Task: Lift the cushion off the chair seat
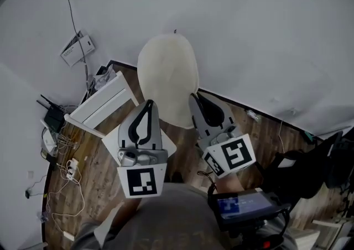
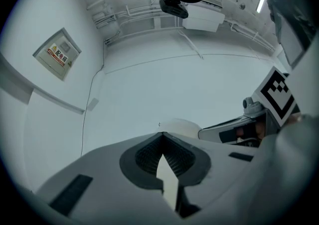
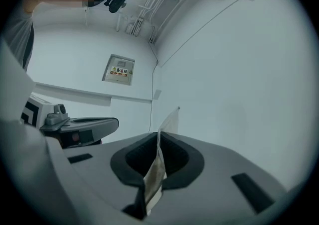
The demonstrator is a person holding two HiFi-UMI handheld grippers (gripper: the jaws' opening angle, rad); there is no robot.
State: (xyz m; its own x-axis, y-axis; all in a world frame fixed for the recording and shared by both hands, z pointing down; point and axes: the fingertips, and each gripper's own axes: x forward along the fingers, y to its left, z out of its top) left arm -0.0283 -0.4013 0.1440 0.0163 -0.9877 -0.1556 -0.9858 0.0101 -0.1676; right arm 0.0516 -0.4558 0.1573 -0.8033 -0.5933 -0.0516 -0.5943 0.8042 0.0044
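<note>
Both grippers hold a cream oval cushion (image 1: 167, 77) up in the air in front of the white wall. My left gripper (image 1: 149, 103) is shut on its lower left edge and my right gripper (image 1: 193, 97) on its lower right edge. In the left gripper view the left gripper (image 2: 162, 137) pinches a pale strip of the cushion (image 2: 168, 181), with the right gripper (image 2: 234, 132) alongside. The right gripper view shows the right gripper (image 3: 158, 137) clamped on a cushion fold (image 3: 158, 167). Below, a white chair seat (image 1: 111, 139) peeks out from under the left gripper.
A white slatted panel (image 1: 105, 102) stands by the wall at the left. A router (image 1: 54, 117) and tangled cables with a power strip (image 1: 72, 167) lie on the wood floor. A dark bag (image 1: 298, 172) sits at the right. A small screen device (image 1: 243, 206) hangs at the person's waist.
</note>
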